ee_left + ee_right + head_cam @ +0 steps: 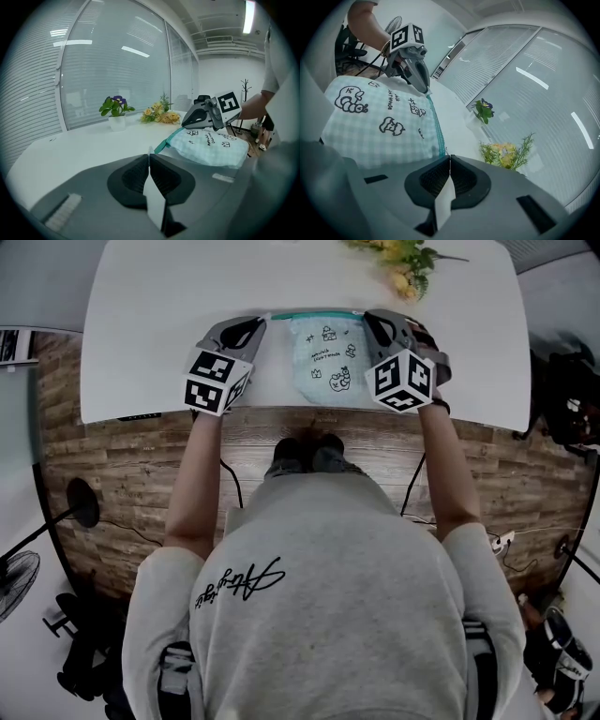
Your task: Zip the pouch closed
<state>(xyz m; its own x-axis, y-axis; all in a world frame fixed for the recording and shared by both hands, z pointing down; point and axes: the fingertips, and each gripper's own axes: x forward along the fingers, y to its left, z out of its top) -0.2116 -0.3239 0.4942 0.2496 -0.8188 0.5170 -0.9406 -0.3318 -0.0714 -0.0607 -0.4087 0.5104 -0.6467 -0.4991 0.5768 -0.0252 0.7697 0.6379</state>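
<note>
A mint checked pouch [326, 357] with cartoon prints lies on the white table [150, 352], its teal zipper [317, 314] along the far edge. My left gripper [265, 322] is shut at the zipper's left end. In the left gripper view a pale sliver sticks out between the jaw tips of the left gripper [150, 152], beside the pouch [211, 145] corner. My right gripper [367, 317] is shut at the zipper's right end. In the right gripper view the pouch [379, 126] corner meets the tips of the right gripper [449, 157]. Each view shows the other gripper across the pouch.
Yellow flowers [403, 263] lie at the table's far side. A small potted plant [116, 110] stands by the blinds. The table's near edge [281, 413] runs just behind my hands, with wood floor, cables and a fan [14, 582] below.
</note>
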